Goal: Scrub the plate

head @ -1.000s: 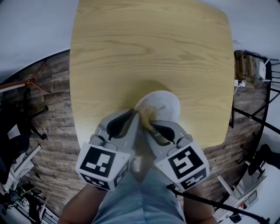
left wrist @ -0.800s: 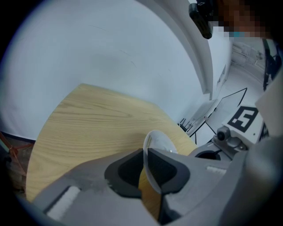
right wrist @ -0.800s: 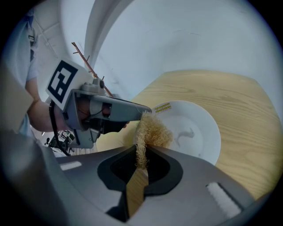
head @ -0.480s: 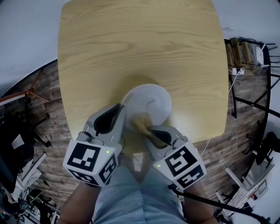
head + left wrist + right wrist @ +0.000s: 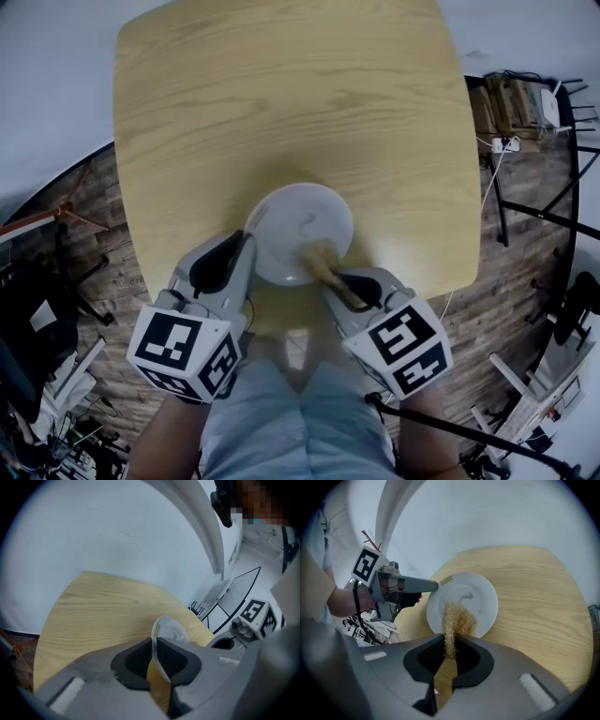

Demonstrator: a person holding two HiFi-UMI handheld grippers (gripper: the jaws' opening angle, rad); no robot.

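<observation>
On the wooden table [image 5: 281, 94] my left gripper [image 5: 155, 645] clamps the plate [image 5: 302, 217] by its rim, while my right gripper [image 5: 449, 644] pinches a scrubber [image 5: 458, 618] resting on it.

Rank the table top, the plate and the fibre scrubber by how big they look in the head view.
1. table top: by far the largest.
2. plate: clearly smaller.
3. scrubber: smallest, judging by the part that shows.
</observation>
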